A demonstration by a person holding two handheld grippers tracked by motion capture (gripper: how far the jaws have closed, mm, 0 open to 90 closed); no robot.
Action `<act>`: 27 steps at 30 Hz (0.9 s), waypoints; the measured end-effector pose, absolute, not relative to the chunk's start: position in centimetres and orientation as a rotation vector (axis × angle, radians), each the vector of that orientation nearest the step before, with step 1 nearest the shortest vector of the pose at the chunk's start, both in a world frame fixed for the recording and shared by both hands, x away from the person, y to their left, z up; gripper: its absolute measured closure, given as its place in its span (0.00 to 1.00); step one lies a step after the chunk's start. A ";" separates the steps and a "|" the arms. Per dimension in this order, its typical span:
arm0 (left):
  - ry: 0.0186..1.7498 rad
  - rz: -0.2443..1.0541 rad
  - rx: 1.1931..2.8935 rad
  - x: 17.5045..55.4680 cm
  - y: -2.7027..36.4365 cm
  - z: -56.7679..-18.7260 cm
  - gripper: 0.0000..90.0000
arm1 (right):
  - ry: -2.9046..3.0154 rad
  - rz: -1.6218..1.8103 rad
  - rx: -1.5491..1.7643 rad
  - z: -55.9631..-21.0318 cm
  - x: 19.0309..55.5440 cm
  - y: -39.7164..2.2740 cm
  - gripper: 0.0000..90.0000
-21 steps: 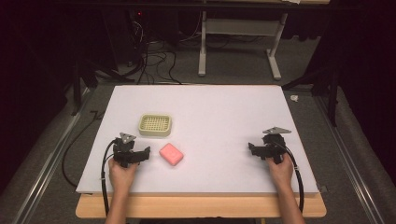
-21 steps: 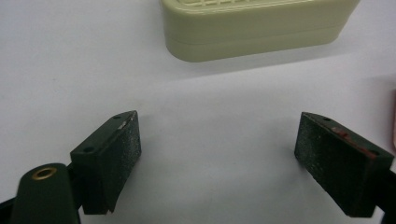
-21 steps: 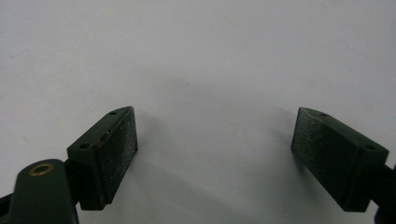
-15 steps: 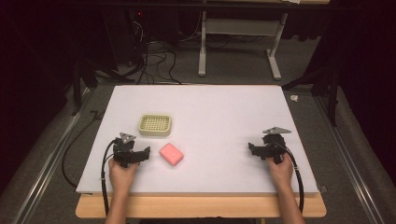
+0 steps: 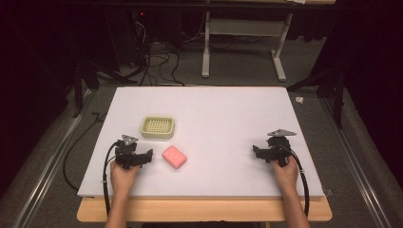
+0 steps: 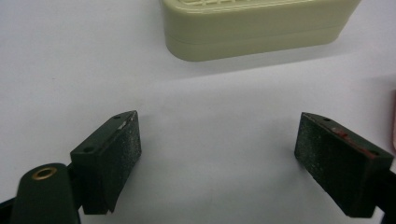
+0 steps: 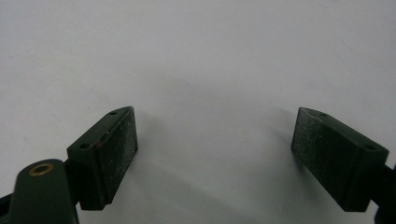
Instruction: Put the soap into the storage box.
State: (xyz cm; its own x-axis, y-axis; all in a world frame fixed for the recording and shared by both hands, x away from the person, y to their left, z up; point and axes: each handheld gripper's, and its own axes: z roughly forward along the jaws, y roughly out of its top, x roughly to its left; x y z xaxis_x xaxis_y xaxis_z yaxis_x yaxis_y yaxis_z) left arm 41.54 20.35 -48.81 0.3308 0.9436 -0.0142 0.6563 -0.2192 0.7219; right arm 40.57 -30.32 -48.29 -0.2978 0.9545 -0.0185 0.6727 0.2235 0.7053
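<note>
Nothing is shifting: the pink soap bar (image 5: 174,156) is still lying on the counter (image 5: 218,118) beside the left gripper (image 5: 145,156), near the soap dish (image 5: 157,128). Both grippers' jaws are staying spread, right gripper (image 5: 256,152) idling well apart.

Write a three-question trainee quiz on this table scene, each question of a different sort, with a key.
1. True or false: the left gripper is shut on the pink soap bar.
2. Which thing lies nearest the left gripper? A) soap bar B) cream soap dish C) right gripper
3. Fill in: the soap bar lies on the white ____, not in the dish.

Key
1. False: in the left gripper view its jaws stand wide apart over bare board.
2. A
3. board
</note>
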 end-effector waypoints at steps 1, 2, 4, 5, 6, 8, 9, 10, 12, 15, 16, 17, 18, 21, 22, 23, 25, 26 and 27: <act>1.401 0.582 1.964 41.5 20.4 -48.8 0.17 | 2.051 0.830 1.497 -48.3 40.6 -30.3 0.17; 1.402 0.582 1.964 41.5 20.4 -48.8 0.17 | 2.051 0.830 1.498 -48.3 40.6 -30.3 0.17; 1.406 0.584 1.963 41.5 20.4 -48.8 0.17 | 2.051 0.831 1.495 -48.3 40.6 -30.3 0.17; 1.408 0.585 1.962 41.5 20.3 -48.8 0.17 | 2.051 0.830 1.497 -48.3 40.6 -30.3 0.17; 1.409 0.586 1.961 41.5 20.3 -48.8 0.17 | 2.052 0.831 1.497 -48.3 40.6 -30.3 0.17; 1.412 0.587 1.959 41.5 20.3 -48.8 0.17 | 2.052 0.831 1.496 -48.3 40.6 -30.3 0.17; 1.414 0.587 1.958 41.5 20.3 -48.8 0.16 | 2.051 0.831 1.497 -48.3 40.6 -30.3 0.17; 1.416 0.586 1.956 41.5 20.3 -48.7 0.16 | 2.051 0.831 1.496 -48.3 40.6 -30.3 0.17; 1.412 0.579 1.950 41.5 20.4 -48.7 0.16 | 2.051 0.831 1.498 -48.3 40.6 -30.3 0.17; 1.408 0.580 1.940 41.4 20.4 -48.7 0.16 | 2.051 0.831 1.498 -48.3 40.6 -30.3 0.17; 1.406 0.581 1.936 41.4 20.5 -48.7 0.16 | 2.051 0.831 1.498 -48.3 40.6 -30.3 0.17; 1.405 0.580 1.935 41.3 20.4 -48.7 0.16 | 2.051 0.831 1.495 -48.3 40.6 -30.3 0.17; 1.402 0.573 1.937 41.3 20.5 -48.6 0.16 | 2.051 0.830 1.497 -48.3 40.6 -30.3 0.17; 1.395 0.569 1.927 41.1 20.5 -48.5 0.16 | 2.051 0.831 1.495 -48.3 40.6 -30.3 0.17; 1.395 0.569 1.927 41.1 20.5 -48.5 0.16 | 2.052 0.831 1.495 -48.3 40.6 -30.3 0.17; 1.393 0.564 1.927 41.0 20.5 -48.4 0.16 | 2.052 0.831 1.495 -48.3 40.6 -30.3 0.17; 1.384 0.561 1.918 40.7 20.5 -48.2 0.16 | 2.051 0.831 1.497 -48.3 40.6 -30.3 0.17; 1.379 0.562 1.914 40.7 20.5 -48.1 0.16 | 2.051 0.831 1.498 -48.3 40.6 -30.3 0.17; 1.368 0.561 1.913 40.4 20.5 -47.9 0.16 | 2.051 0.830 1.497 -48.3 40.6 -30.3 0.17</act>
